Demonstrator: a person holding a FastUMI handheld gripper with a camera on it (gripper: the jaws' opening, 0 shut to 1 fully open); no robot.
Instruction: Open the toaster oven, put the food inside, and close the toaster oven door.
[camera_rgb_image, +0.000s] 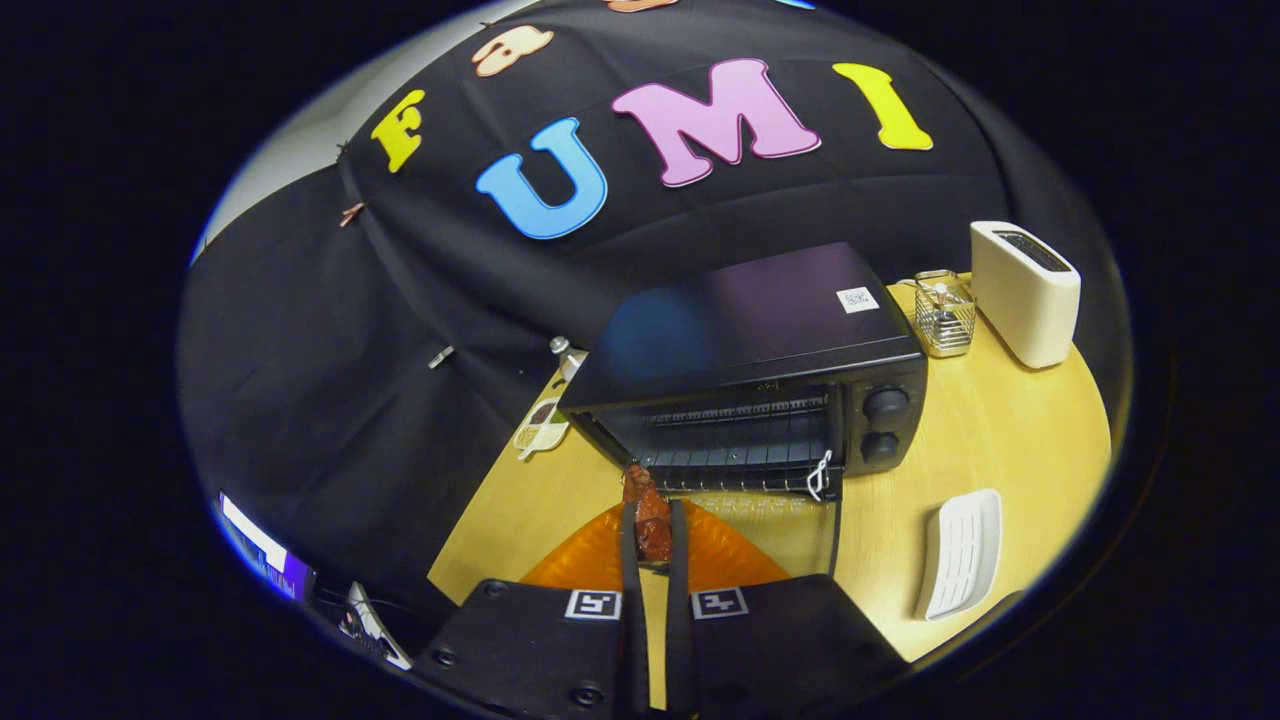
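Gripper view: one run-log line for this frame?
gripper: shut on food | food: above orange plate, short of oven | toaster oven: door open | next: likely insert food

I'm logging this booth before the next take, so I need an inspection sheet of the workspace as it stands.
Surface: light wooden table.
Job's things: black toaster oven, door open and folded down toward the gripper, wire rack visible inside; reddish-brown piece of food held just ahead of the door; orange plate beneath the fingers.
Clutter: white toaster, small wire basket, white ribbed dish, small bottle and a sectioned dish beside the oven.
Grippers: gripper, jaws closed on the food.
Cables: nothing seen for certain.
Surroundings: black cloth booth wall behind the table.
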